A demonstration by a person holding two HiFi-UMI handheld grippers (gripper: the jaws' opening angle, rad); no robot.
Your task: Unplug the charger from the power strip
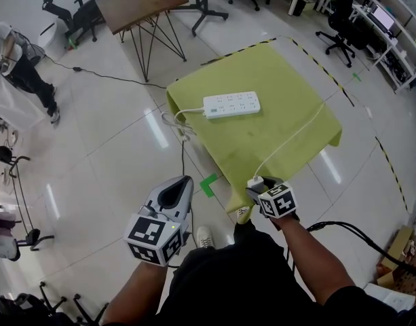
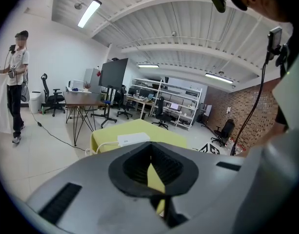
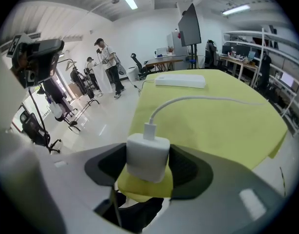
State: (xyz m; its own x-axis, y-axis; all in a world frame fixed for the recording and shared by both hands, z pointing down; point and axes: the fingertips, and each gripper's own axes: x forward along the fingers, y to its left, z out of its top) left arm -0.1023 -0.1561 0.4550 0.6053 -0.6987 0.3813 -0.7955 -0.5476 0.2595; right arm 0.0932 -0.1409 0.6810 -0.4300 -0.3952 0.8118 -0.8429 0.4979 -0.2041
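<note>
A white power strip [image 1: 231, 104] [image 3: 180, 81] lies at the far side of a table draped in yellow-green cloth [image 1: 282, 73]. No plug sits in its sockets. My right gripper [image 1: 259, 187] [image 3: 147, 165] hangs over the table's near edge, shut on the white charger [image 1: 255, 181] [image 3: 147, 156]. The charger's white cable [image 1: 290, 140] [image 3: 188, 100] trails loosely back across the cloth. My left gripper [image 1: 185, 181] [image 2: 150, 165] is off the table to the left, above the floor. Its jaws are together with nothing between them. The strip [image 2: 133, 139] shows far ahead of it.
The strip's own cord [image 1: 179, 122] hangs off the table's left edge to the floor. A wooden table [image 1: 140, 4] stands beyond, with office chairs and desks at the back. A person [image 1: 21, 70] stands far left. Green tape [image 1: 208, 185] marks the floor near my feet.
</note>
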